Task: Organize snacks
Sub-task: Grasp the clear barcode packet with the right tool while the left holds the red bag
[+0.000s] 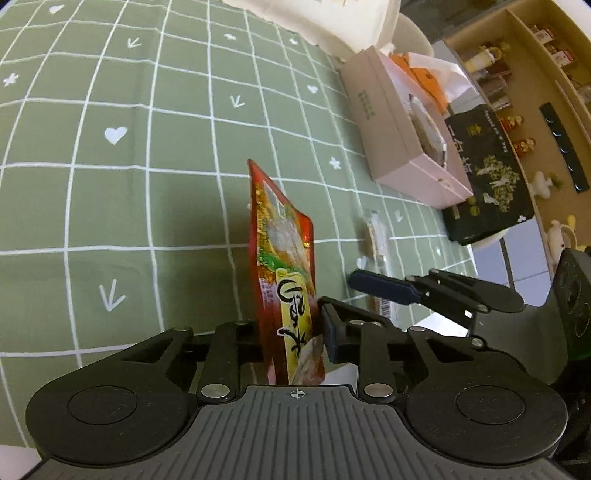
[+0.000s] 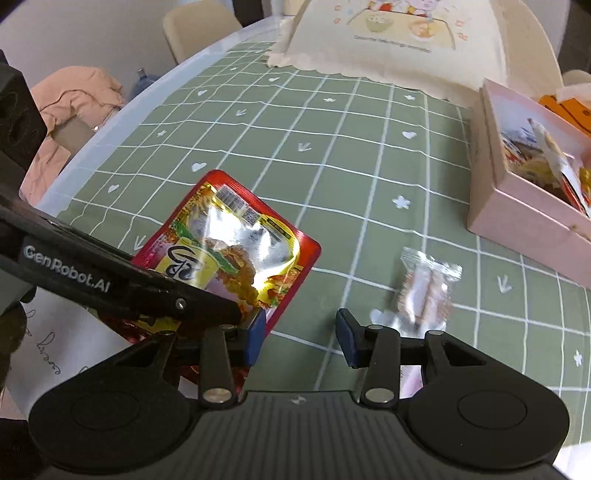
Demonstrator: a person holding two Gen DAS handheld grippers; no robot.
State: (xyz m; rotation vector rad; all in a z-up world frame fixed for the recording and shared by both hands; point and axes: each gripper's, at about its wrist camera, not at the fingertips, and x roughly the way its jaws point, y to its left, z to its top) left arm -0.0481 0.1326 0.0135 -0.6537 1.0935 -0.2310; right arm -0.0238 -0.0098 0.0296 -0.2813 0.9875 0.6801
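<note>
Green cloth with a white grid and small hearts, stars and arrows is spread over the bench (image 2: 332,155), and one cream printed cloth (image 2: 399,40) is laid at its far end. One chair back (image 2: 195,27) is seen beyond the far left edge, and one heap of pink fabric (image 2: 74,99) lies off the left side. Wooden shelving (image 1: 535,74) with small figurines is seen at the right in the left wrist view.

One open pink box (image 2: 517,206) is placed at the far right of the bench, with several snack packs inside; their number cannot be told. Just beside it, toward the bench edge, one black box (image 1: 487,173) with pale floral print is seen.

Two loose snacks are counted. One red and yellow snack pouch (image 1: 284,266) is pinched near its lower end between the pads of the left tool (image 1: 291,332), which is pressed together on it; the pouch is held edge-up above the cloth at the near left. One small clear-wrapped snack (image 2: 424,291) lies flat on the cloth to the right of the pouch, apart from it and well short of the pink box.

The right tool (image 2: 301,336) is held spread, with nothing between its two blue pads (image 2: 347,336), just near of the clear-wrapped snack and beside the pouch.
</note>
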